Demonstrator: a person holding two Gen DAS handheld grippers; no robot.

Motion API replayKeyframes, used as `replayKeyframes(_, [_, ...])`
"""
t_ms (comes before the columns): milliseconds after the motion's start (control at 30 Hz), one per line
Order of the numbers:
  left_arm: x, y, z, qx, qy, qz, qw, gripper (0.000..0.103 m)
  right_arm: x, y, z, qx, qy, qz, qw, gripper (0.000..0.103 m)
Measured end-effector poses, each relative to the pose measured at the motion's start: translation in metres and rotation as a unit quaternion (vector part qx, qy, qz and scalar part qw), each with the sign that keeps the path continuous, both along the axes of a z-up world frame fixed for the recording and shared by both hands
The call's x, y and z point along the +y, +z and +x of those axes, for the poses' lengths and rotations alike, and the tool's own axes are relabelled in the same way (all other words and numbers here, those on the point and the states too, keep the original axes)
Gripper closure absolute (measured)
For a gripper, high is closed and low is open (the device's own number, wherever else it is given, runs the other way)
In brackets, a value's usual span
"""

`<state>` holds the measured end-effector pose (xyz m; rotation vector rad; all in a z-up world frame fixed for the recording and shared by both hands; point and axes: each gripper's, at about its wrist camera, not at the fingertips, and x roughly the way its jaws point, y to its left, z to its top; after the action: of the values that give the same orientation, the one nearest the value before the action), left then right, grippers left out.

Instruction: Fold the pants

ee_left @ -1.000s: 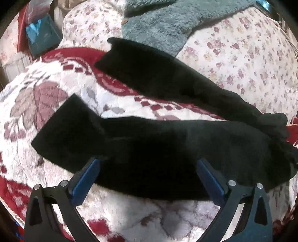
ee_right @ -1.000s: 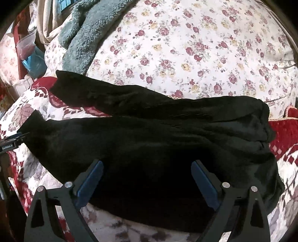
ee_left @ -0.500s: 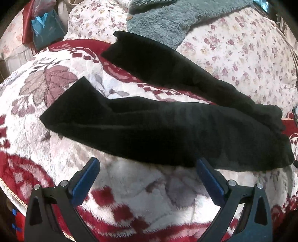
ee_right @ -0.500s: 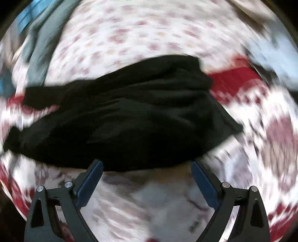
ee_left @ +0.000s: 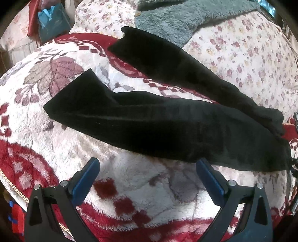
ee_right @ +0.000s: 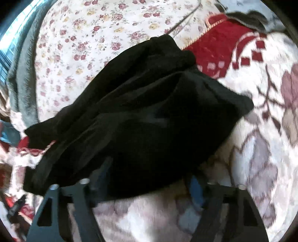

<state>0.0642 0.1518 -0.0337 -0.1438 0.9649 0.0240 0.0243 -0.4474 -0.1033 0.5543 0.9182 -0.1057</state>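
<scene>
Black pants (ee_left: 160, 128) lie on the red-and-white floral blanket (ee_left: 141, 188), both legs spread apart and running left. My left gripper (ee_left: 148, 178) is open and empty, just short of the near leg's lower edge. In the right wrist view the pants' waist end (ee_right: 149, 119) fills the middle. My right gripper (ee_right: 149, 178) sits at the waist's near edge. Its fingers (ee_right: 194, 188) are partly under or behind the black cloth, narrower than before. The view is blurred, so I cannot tell if they grip it.
A grey-green fleece blanket (ee_left: 182, 16) lies at the back on a small-flowered quilt (ee_left: 251, 55). A blue bag (ee_left: 52, 20) and red items stand at the far left. A dark garment (ee_right: 249, 18) lies at the back right.
My left gripper has pulled back off the near leg. My right gripper has swung right to the waist end and its fingers have come closer together at the cloth's edge.
</scene>
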Motion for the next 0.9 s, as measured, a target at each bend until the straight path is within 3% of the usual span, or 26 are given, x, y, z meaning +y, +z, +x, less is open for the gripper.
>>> replayKeyframes(100, [0.005,-0.001,0.002,0.005,0.007,-0.003,1.0000,0.000,-0.010,0.002,0.000,-0.021,-0.008,0.008,1.000,0.079])
replayKeyframes(133, [0.007,-0.002,0.001,0.007,0.010,-0.012,0.9999,0.000,-0.012,0.003,-0.002,-0.026,-0.009,0.011,1.000,0.082])
replayKeyframes(433, [0.027,-0.011,0.010,0.011,0.041,-0.082,0.9958,0.000,-0.015,0.002,-0.010,-0.037,-0.009,0.024,0.999,0.084])
replayKeyframes(633, [0.038,-0.037,0.042,0.038,0.073,-0.145,0.9860,0.000,-0.018,-0.002,-0.010,-0.040,-0.013,0.045,0.998,0.084])
replayKeyframes(767, [0.039,-0.037,0.055,0.014,0.089,-0.163,0.9825,0.001,-0.018,-0.001,-0.010,-0.043,-0.011,0.043,0.998,0.084])
replayKeyframes(800, [0.039,-0.037,0.058,0.006,0.092,-0.174,0.9804,0.007,-0.018,-0.002,-0.010,-0.045,-0.012,0.045,0.998,0.084])
replayKeyframes(867, [0.041,-0.038,0.063,0.008,0.099,-0.166,0.9812,0.033,-0.019,-0.003,-0.010,-0.048,-0.016,0.047,0.998,0.087])
replayKeyframes(900, [0.041,-0.038,0.064,0.014,0.104,-0.147,0.9835,0.055,-0.018,-0.004,-0.010,-0.049,-0.018,0.048,0.997,0.089])
